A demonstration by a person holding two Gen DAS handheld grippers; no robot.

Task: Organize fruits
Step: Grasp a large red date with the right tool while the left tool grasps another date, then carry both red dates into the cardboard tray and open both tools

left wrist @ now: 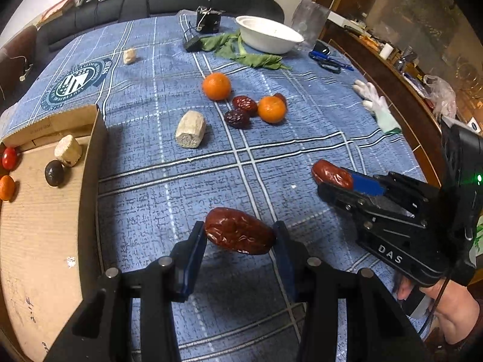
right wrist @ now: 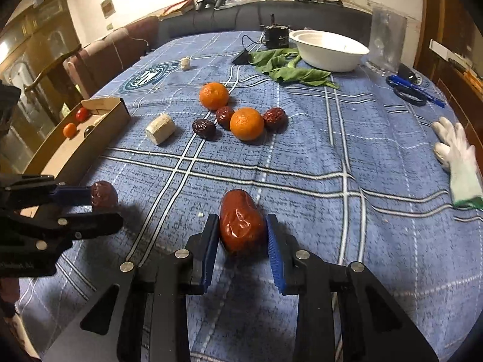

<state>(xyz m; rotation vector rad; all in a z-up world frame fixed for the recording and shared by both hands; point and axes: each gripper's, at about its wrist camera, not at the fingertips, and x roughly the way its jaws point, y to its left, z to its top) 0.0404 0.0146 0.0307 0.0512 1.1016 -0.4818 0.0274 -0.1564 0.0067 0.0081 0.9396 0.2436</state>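
- The left gripper (left wrist: 240,236) is clamping a wrinkled red jujube (left wrist: 238,230) crosswise between its blue pads, above the blue plaid tablecloth (left wrist: 302,138), just right of the cardboard box (left wrist: 90,163).
- The right gripper (right wrist: 243,235) is squeezing a second red jujube (right wrist: 241,223) lengthwise between its blue pads, farther right of the box; white letters "DAS" are showing on its black body in the left wrist view.
- Inside the box, 1 cherry tomato (left wrist: 9,158), 1 small orange fruit (left wrist: 6,187), 1 dark round fruit (left wrist: 54,172) and 1 pale cut chunk (left wrist: 68,150) are lying.
- Right of the box, a larger pale chunk (left wrist: 190,129) is resting on the cloth, and beyond it 2 mandarins (left wrist: 216,86) are sitting with 3 dark jujubes (left wrist: 244,105) clustered around the nearer one.
- Behind the box, a round teal-and-white crest (left wrist: 75,83) is showing on the cloth; its ring of lettering is too small to read.
- Far right of the box, a white bowl (left wrist: 268,34) is standing by green leaves (left wrist: 241,51), and a white glove (left wrist: 375,102) is lying at the table edge.
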